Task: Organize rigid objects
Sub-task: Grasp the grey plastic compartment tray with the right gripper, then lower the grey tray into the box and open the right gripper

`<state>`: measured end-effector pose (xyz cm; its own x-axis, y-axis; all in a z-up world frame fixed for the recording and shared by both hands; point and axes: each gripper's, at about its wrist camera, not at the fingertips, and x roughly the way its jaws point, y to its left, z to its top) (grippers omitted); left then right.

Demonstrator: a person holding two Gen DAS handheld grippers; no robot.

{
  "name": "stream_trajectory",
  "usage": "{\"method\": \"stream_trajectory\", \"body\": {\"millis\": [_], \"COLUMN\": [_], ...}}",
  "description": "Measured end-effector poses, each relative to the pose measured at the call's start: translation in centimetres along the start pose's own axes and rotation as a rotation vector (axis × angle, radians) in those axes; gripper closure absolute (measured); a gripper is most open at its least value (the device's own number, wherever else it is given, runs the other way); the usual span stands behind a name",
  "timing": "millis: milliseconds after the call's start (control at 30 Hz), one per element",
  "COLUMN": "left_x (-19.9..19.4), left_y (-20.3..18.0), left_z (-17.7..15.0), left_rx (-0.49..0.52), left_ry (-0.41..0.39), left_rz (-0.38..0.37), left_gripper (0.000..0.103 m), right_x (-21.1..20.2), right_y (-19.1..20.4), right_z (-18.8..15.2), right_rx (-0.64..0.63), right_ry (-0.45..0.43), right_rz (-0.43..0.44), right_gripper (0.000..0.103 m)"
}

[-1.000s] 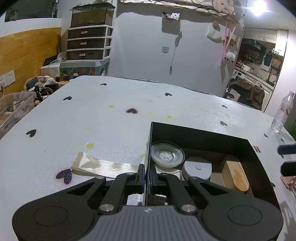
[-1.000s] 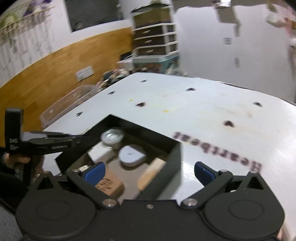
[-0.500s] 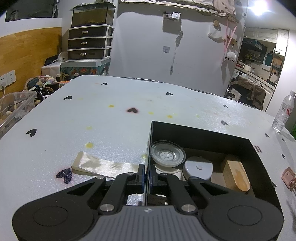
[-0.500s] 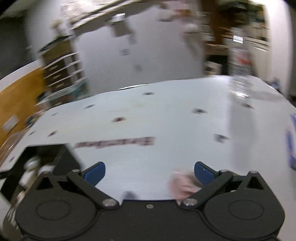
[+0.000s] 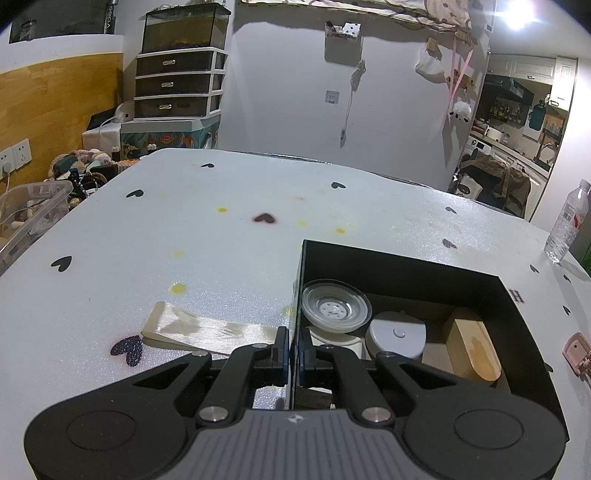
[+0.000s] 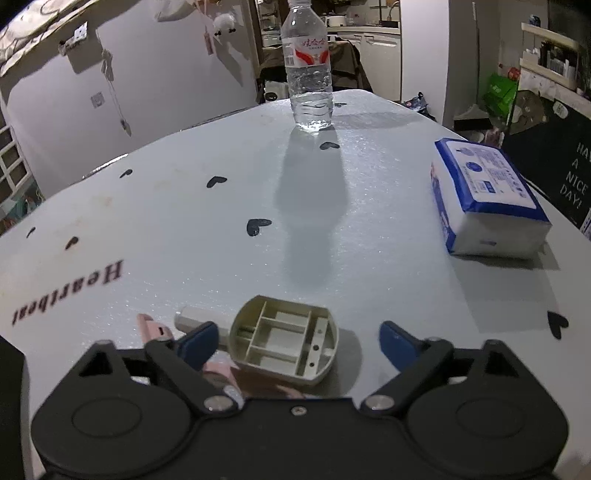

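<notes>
White heart-print table (image 6: 221, 240) | left claw (image 5: 294, 345) clamps black box (image 5: 406, 266) wall | right claw (image 6: 295, 341) apart

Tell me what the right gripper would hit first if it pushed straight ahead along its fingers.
Most likely the beige compartmented plastic piece, lying open side up on the table between the open right gripper fingers. Farther on stands the water bottle; depth is uncertain.

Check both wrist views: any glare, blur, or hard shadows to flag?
Left wrist: ceiling light flares top right; the rest is sharp, with fisheye bending. Right wrist: sharp around the water bottle, which casts a long hard shadow toward the camera; slight softness at the tissue pack.
</notes>
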<state>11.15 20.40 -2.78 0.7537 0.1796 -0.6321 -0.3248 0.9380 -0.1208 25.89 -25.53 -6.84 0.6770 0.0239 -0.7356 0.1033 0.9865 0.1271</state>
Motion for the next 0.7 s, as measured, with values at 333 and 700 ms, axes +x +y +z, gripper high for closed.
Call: {"method": "stream_trajectory", "body": {"millis": [333,700], "left_x": [0.2,0.7], "left_y": [0.0,-0.1], "left_z": [-0.1,-0.3], "left_rx": [0.002,0.01], "left_ry": [0.001,0.006], "left_rz": [0.0,0.003], "left_gripper": [0.099,0.099], "right_x": [0.5,-3.0], "right_y": [0.9,4.0], "right_z": [0.2,3.3], "right_rx": [-0.076,-0.19], "right_ry": [0.028,-0.116], "right_rz": [0.016,0.219], "right_gripper": [0.037,0.037]}}
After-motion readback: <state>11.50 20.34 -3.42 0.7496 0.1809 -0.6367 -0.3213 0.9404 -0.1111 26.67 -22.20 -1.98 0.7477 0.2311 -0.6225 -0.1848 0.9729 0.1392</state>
